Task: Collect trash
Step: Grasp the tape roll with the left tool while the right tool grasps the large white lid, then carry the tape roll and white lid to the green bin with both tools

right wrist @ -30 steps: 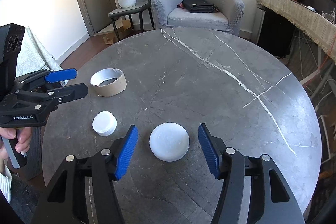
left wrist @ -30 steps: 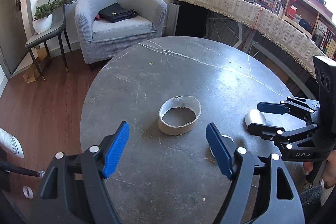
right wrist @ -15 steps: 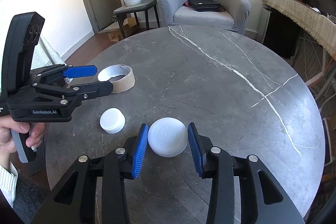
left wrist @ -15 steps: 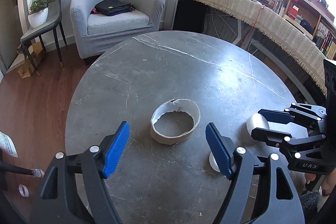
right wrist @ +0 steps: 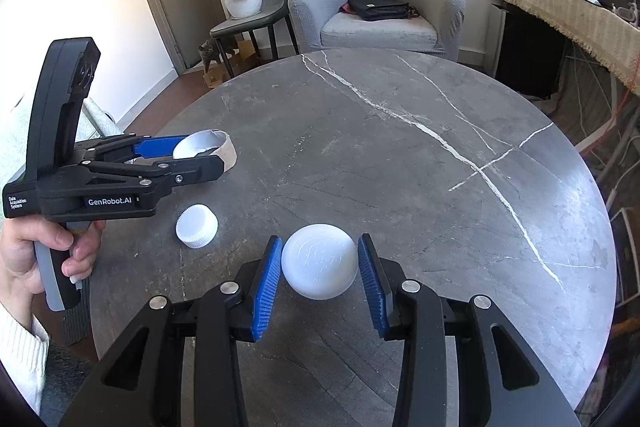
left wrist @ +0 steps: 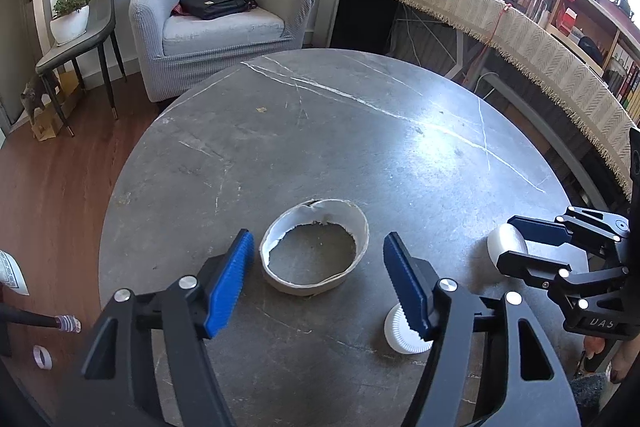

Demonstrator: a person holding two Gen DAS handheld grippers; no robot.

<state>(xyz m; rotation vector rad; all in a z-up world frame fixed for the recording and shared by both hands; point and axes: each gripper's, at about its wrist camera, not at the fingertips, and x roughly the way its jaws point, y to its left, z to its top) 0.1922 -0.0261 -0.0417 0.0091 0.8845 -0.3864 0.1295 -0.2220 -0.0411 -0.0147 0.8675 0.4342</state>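
Trash on the round table (right wrist: 400, 155): three pieces, and I place them all against the white domed lid (right wrist: 319, 261) near my edge. My right gripper (right wrist: 319, 277) is clamped on that lid, both blue pads pressed to its flanks, the lid sitting on the stone. Just to its left lies a ribbed white cap (right wrist: 197, 225), not touched. Farther left and a little beyond the cap stands the torn cardboard ring (left wrist: 314, 251), open side up.

Step in hand, as I read it: the lid is gripped but not yet lifted; the ring is being taken. My left gripper (left wrist: 318, 281) straddles the ring's near side, its jaws closing, with the ring in the gap and a clear space between each pad and the cardboard wall. So the left one is not gripping yet.

Next move calls for: ease the left gripper slightly forward so the pads meet the ring's wall squarely, and close gently, since thin torn cardboard will likely buckle. Then lift both pieces. The cap, partly hidden under my left gripper's right finger (left wrist: 408, 291), remains for a later pass. No bin is in view.
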